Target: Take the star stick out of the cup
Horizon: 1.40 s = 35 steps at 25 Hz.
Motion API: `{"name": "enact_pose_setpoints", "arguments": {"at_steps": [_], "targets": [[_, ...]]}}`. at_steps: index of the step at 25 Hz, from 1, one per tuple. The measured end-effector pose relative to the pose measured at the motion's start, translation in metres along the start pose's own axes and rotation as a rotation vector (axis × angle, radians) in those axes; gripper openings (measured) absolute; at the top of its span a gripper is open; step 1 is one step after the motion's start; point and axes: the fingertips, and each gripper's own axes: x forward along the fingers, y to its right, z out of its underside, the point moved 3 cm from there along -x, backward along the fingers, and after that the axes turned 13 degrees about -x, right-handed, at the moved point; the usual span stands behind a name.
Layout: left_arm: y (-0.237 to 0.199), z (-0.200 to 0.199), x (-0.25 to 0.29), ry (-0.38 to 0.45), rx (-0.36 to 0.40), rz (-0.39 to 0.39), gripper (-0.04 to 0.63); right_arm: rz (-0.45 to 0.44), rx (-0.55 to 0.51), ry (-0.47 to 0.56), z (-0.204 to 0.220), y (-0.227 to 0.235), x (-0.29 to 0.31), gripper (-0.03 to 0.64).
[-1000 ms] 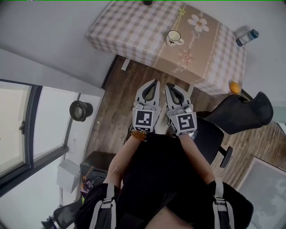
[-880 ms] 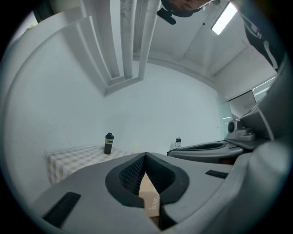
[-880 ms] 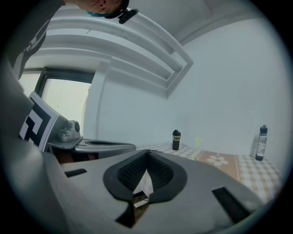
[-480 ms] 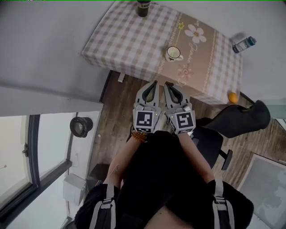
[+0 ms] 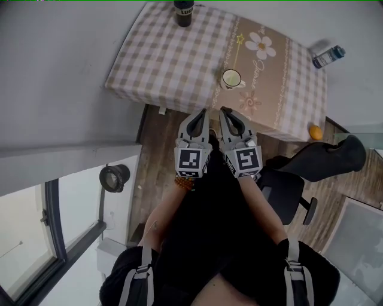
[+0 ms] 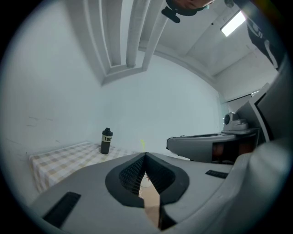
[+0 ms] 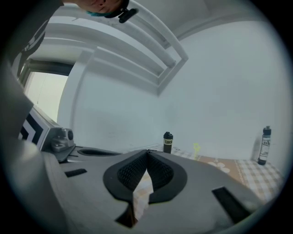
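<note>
A white cup [image 5: 232, 78] stands on the checked tablecloth [image 5: 173, 60]. A thin stick with a yellow star [image 5: 240, 39] leans out of it towards the far side. My left gripper [image 5: 200, 112] and right gripper [image 5: 226, 110] are side by side, level, just short of the table's near edge, over the wooden floor. Both are shut with nothing between the pads. In the left gripper view the jaw tips [image 6: 145, 155] meet and the star stick [image 6: 142, 145] shows faintly above them. The right gripper view has its tips [image 7: 147, 151] together, and the star [image 7: 196, 147] lies to their right.
A black bottle [image 5: 184, 12] stands at the table's far edge, a clear water bottle [image 5: 329, 57] at its right end, an orange ball [image 5: 315, 132] on its near right corner. A dark office chair [image 5: 323, 156] stands to the right. A round lamp-like object [image 5: 114, 177] hangs by the window on the left.
The person has stepped closer to the table. Both grippers, still shut and side by side, have moved forward to its near edge, and more of the tabletop has come into view.
</note>
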Motion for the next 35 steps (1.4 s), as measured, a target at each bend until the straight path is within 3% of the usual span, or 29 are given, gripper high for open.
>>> {"name": "enact_pose_setpoints", "arguments": {"at_steps": [14,16,23,26,33,35], "targets": [[0.002,0.003,0.095,-0.072,0.013,0.059,0.002,0.021,0.074,0.002,0.033,0.115,0.058,0.005],[0.001,0.005,0.103,-0.070,0.005,0.075,0.000,-0.016,0.125,0.020,0.039,0.128,0.064,0.005],[-0.007,0.014,0.124,-0.078,-0.014,0.077,0.002,-0.274,0.281,0.043,0.066,0.155,0.088,0.005],[-0.011,0.017,0.131,-0.084,-0.017,0.071,0.000,-0.301,0.344,0.045,0.077,0.168,0.099,0.005],[-0.010,0.027,0.142,-0.111,-0.014,0.066,0.002,-0.370,0.380,0.002,0.106,0.173,0.123,0.006],[-0.011,0.028,0.142,-0.113,-0.012,0.057,0.002,-0.400,0.397,-0.006,0.114,0.171,0.129,0.068]]}}
